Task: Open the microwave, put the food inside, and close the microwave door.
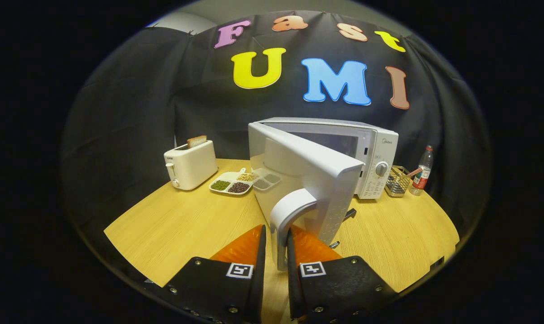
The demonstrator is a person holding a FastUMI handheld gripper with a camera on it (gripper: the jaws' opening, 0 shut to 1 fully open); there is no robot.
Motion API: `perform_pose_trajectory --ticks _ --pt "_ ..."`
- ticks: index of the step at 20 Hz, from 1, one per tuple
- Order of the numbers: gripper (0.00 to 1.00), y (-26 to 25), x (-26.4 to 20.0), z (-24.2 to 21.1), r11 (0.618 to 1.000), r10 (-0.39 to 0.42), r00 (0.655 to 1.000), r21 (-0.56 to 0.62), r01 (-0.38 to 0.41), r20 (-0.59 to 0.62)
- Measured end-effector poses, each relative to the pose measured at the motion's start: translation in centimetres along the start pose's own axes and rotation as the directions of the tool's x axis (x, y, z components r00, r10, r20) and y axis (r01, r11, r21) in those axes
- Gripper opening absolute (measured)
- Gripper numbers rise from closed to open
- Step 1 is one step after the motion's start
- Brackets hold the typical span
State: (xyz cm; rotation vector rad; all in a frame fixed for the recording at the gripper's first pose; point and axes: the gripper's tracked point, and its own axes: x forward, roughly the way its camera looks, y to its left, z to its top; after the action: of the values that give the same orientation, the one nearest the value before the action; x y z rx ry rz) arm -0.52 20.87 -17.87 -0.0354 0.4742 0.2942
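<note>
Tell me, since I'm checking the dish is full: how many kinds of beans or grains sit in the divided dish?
4, though the microwave door may hide more. Green and dark at the front, pale behind, grey beside the door, whose handle the jaws grip.

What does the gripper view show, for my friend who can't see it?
The claw is shut on the handle of the microwave door, which stands partly open. Beside the microwave on the wooden table sit a toaster with bread, a divided dish of beans, a wire rack and a bottle.
</note>
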Motion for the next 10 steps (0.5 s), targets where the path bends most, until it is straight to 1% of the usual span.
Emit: perform_pose_trajectory --ticks 4,7,10 --pt "0.24 2.8 -0.3 -0.2 0.999 0.026 1.000 -0.027 -0.026 -0.005" --pt "0.24 4.1 -0.3 -0.4 0.998 0.018 1.000 -0.065 -0.018 -0.005" --pt "0.24 5.0 -0.5 -0.4 0.997 0.002 1.000 -0.075 -0.003 -0.015"
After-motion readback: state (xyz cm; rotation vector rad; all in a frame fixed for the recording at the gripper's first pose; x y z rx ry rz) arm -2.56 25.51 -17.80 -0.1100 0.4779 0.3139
